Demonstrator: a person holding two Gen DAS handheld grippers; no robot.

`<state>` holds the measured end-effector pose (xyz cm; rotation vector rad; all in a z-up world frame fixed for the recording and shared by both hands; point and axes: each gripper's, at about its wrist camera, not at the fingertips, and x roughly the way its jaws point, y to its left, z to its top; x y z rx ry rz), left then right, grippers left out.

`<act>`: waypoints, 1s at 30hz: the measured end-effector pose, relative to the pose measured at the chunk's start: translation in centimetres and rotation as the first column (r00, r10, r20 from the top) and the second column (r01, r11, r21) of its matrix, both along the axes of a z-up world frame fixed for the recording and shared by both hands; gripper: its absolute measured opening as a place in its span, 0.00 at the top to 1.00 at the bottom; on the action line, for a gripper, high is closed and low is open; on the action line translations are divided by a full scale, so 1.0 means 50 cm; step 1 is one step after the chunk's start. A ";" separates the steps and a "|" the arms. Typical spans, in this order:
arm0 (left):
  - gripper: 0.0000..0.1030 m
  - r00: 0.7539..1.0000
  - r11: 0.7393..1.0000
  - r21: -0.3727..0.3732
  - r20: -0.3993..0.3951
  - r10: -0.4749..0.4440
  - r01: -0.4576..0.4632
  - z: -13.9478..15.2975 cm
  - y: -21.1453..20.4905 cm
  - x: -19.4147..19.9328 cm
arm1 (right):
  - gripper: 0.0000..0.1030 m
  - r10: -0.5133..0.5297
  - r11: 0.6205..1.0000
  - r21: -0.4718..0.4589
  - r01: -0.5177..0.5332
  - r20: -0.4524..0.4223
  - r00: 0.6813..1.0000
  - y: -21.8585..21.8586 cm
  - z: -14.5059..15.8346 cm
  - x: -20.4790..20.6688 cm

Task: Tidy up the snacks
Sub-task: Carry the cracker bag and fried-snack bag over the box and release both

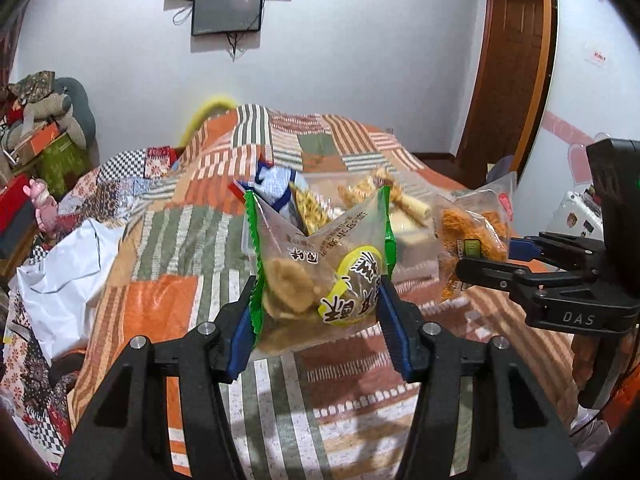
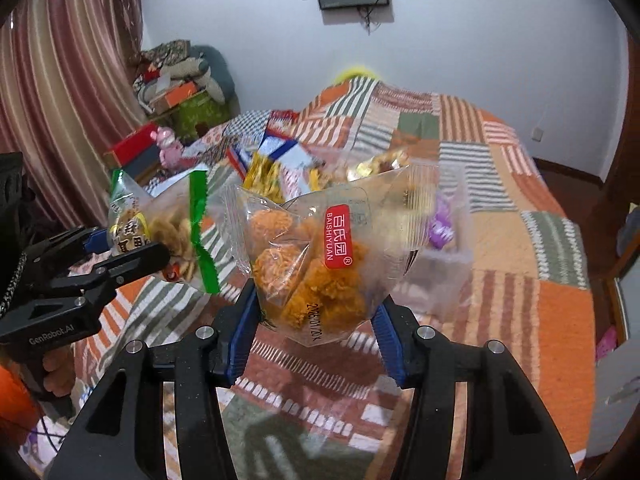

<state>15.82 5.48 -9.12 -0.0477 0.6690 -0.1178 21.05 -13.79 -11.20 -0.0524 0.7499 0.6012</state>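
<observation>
Left gripper (image 1: 316,312) clamped the green-edged clear packet of pale crisps (image 1: 316,264); right gripper (image 2: 314,312) pinched the clear red-labelled bag of orange snacks (image 2: 316,264). Both hung above the patchwork quilt (image 1: 168,248), near the clear plastic box (image 2: 448,264) beyond. Best approach: carry level, release low inside.

The orange snack bag (image 2: 316,264) read "BAISHIYUAN"; the right gripper (image 1: 486,258) bore "DAS", the left gripper (image 2: 132,248) "GenRobot.AI".
</observation>
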 end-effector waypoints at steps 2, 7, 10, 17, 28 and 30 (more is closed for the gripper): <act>0.46 1.000 1.000 0.000 0.012 0.000 0.000 0.012 -0.004 0.008 | 0.51 -0.016 1.000 0.010 0.016 0.011 1.000 -0.009 0.007 0.006; 0.46 0.999 1.000 -0.002 0.040 -0.004 0.004 0.036 -0.018 0.032 | 0.51 -0.052 0.999 0.019 0.051 0.044 0.998 -0.026 0.021 0.016; 0.46 0.999 1.000 -0.021 0.044 -0.003 0.004 0.041 -0.024 0.047 | 0.51 -0.069 0.997 0.027 0.067 0.058 0.996 -0.036 0.025 0.021; 0.46 1.000 0.999 -0.040 0.024 0.002 -0.001 0.026 -0.040 0.109 | 0.51 -0.106 0.994 0.047 0.103 0.057 0.993 -0.051 0.019 0.057; 0.46 1.000 0.999 -0.033 0.003 0.005 -0.005 -0.001 -0.068 0.179 | 0.52 -0.095 0.995 0.040 0.094 0.028 0.995 -0.036 -0.001 0.090; 0.46 1.000 1.000 -0.027 -0.003 0.009 -0.009 -0.008 -0.069 0.190 | 0.52 -0.087 0.996 0.035 0.086 0.028 0.996 -0.032 -0.002 0.093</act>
